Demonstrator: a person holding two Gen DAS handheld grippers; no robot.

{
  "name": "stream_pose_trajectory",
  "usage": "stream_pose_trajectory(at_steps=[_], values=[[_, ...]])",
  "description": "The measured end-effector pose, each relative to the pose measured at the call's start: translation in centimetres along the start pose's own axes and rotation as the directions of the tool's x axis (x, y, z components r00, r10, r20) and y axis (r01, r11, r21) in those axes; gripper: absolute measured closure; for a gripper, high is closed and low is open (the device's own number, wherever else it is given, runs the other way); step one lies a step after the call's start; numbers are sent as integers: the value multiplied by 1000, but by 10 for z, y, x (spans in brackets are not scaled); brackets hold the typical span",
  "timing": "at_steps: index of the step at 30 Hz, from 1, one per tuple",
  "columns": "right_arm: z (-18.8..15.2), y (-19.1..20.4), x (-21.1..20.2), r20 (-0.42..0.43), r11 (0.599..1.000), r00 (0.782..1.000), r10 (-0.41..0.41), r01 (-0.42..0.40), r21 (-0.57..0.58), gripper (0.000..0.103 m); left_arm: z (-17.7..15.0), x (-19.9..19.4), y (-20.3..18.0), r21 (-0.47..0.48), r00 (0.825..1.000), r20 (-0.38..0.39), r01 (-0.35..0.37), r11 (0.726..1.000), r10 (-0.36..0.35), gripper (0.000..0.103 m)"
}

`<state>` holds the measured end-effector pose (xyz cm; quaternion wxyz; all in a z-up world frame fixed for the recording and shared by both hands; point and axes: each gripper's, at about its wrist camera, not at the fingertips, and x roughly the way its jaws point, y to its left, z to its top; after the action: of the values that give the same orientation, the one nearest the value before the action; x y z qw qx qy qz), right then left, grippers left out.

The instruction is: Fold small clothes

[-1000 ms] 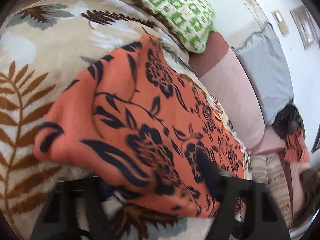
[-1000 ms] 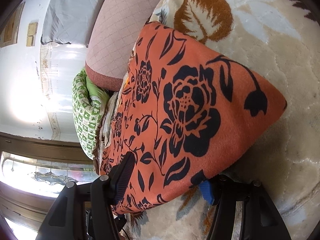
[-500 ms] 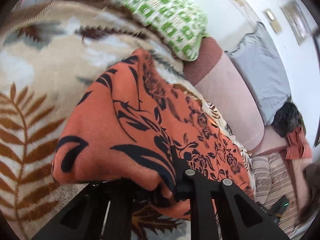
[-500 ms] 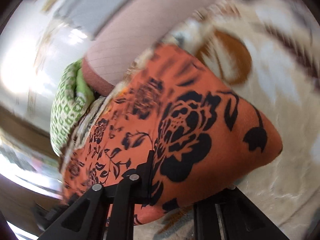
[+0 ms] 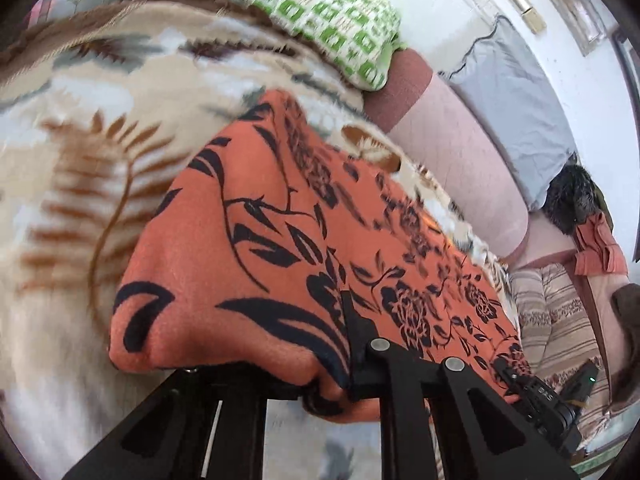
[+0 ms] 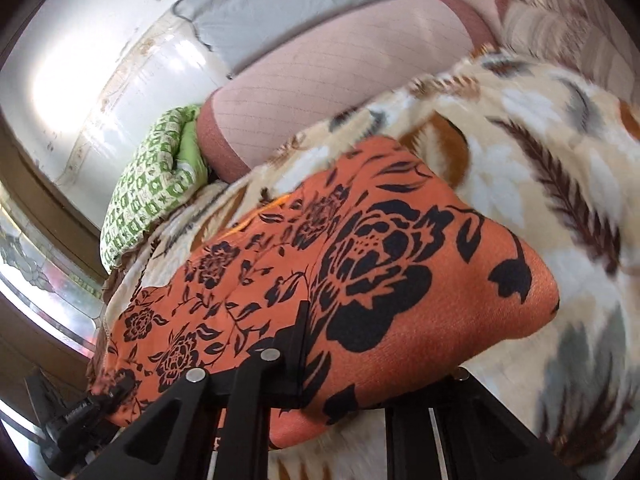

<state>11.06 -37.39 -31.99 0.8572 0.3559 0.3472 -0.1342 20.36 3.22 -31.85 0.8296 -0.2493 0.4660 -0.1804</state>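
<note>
An orange cloth with black flowers (image 5: 280, 248) lies on a cream leaf-patterned blanket (image 5: 80, 128). My left gripper (image 5: 288, 376) is shut on its near left edge and holds that edge lifted. The same cloth fills the right wrist view (image 6: 380, 272), where my right gripper (image 6: 348, 392) is shut on its near right edge, also lifted. The cloth hangs over the fingers in both views and hides the fingertips. The other gripper shows at the far edge of each view, in the left wrist view (image 5: 536, 396) and in the right wrist view (image 6: 84, 408).
A green and white checked pillow (image 5: 332, 20) lies at the blanket's far end, against a pink bolster (image 5: 452, 152) and a grey pillow (image 5: 516, 92). A striped cushion (image 5: 560, 320) and a folded orange garment (image 5: 600, 248) lie to the right. A white wall stands behind.
Both grippers have closed on the near edge of the orange cloth and raised it off the blanket. The cloth's near edge now bunches up over the fingers.
</note>
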Motion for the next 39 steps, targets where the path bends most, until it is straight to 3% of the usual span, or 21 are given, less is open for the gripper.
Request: stream_pose_trajectory(at_steps=[4, 6, 7, 8, 13, 17, 19, 23, 26, 29, 33, 39], values=[[-8, -40, 19, -201, 977, 978, 48, -4, 215, 81, -9, -7, 6, -39, 998, -34, -57, 998, 56, 76], [-10, -51, 16, -239, 955, 967, 93, -19, 296, 76, -11, -22, 5, -48, 997, -24, -77, 996, 76, 65], [-11, -51, 12, -253, 954, 962, 97, -17, 300, 76, -13, -29, 4, -51, 997, -11, -77, 996, 77, 55], [-12, -48, 5, -265, 959, 960, 88, -9, 283, 76, -17, -37, 4, -54, 998, 6, -67, 996, 68, 52], [-21, -36, -35, -188, 980, 980, 64, -26, 198, 76, -26, -50, 0, -47, 1000, 17, -21, 999, 22, 49], [-8, 0, -41, -45, 997, 997, 57, -55, 51, 76, -28, -33, -5, -52, 1000, -12, -21, 998, 21, 46], [1, 18, -32, 6, 997, 997, 81, -81, -16, 76, -27, -22, -8, -60, 999, -31, -31, 998, 29, 36], [8, 32, 11, -58, 997, 997, 44, -48, -57, 76, -25, -11, -19, -23, 994, 12, -112, 993, 113, 33], [-2, 20, 44, -176, 996, 982, -75, 67, -51, 77, -24, -2, -19, -13, 989, 11, -149, 989, 149, 27], [0, 16, 38, -166, 999, 985, -41, 38, -24, 77, -23, 4, -21, 7, 986, 20, -164, 986, 164, 26], [-5, 19, 27, -161, 1000, 987, -6, 1, -30, 77, -21, 3, -34, 63, 984, 91, -158, 985, 152, 26], [-15, 37, 8, -133, 991, 990, 48, -63, -115, 77, -21, 9, -41, 62, 986, 121, -126, 990, 118, 25]])
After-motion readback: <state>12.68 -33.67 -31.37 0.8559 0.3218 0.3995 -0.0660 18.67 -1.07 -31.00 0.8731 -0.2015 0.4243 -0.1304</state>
